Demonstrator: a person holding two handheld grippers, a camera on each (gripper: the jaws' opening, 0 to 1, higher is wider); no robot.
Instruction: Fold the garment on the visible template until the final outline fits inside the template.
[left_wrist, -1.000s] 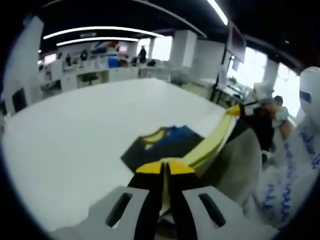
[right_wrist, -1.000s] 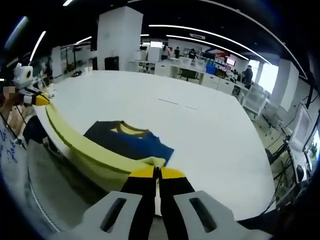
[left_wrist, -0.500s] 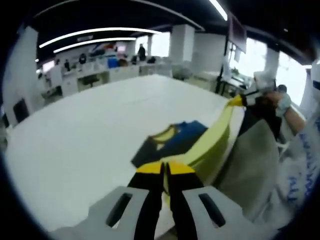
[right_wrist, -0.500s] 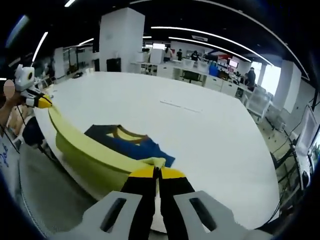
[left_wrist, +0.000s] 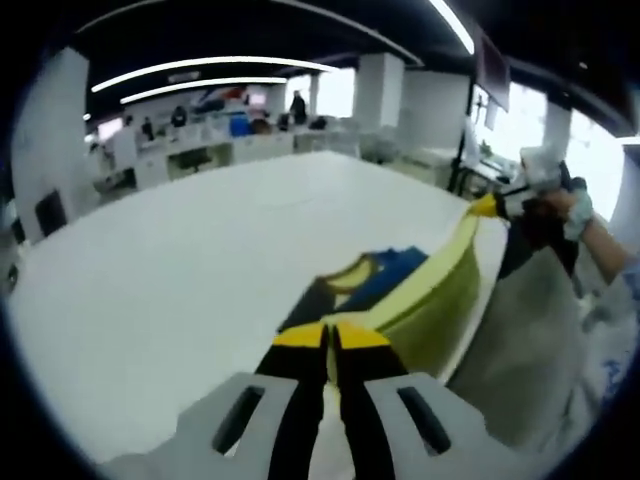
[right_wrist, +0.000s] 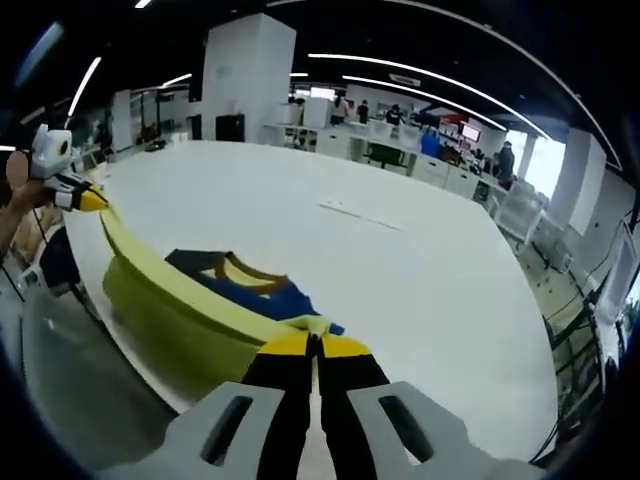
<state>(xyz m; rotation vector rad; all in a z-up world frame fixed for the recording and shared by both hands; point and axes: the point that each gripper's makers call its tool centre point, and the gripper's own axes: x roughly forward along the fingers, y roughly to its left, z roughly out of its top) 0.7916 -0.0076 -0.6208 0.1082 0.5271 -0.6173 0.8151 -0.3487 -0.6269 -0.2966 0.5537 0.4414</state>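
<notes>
Holding garment (left_wrist: 420, 300) up off the table (left_wrist: 160, 290) by its yellow-green hem, both claws clamping down on it. Left claw (left_wrist: 330, 335), yellow tips pressed together, pinching one end of the hem in left gripper view; right claw (left_wrist: 497, 206) showing far R in that view, w/ a hand (left_wrist: 565, 205) behind it, pinching the other end. Hem stretching between them as a taut, smooth band, soft fabric sagging below into a curved olive-green sheet.

In right gripper view, right claw (right_wrist: 312, 345) closed on a small bunched corner of the same garment (right_wrist: 180, 300); left claw (right_wrist: 85, 200) at far L, yellow tip biting the opposite end, a hand (right_wrist: 25, 175) gripping its handle. Band arcing from one to the other, drooping slightly mid-span.

Rest of garment lying flat on table beyond the lifted edge: dark navy/blue upper part w/ a yellow rounded neckline (right_wrist: 245, 272), thin & matte. Table broad, white, smooth, w/ rounded edge. Template outline under garment: can't tell. Grey cloth-like surface (left_wrist: 520, 350) hanging below table edge near the person.

Bkgd: open office, white pillars (right_wrist: 250, 70), long ceiling light strips (left_wrist: 200, 65), desks w/ people far off, blurry.
</notes>
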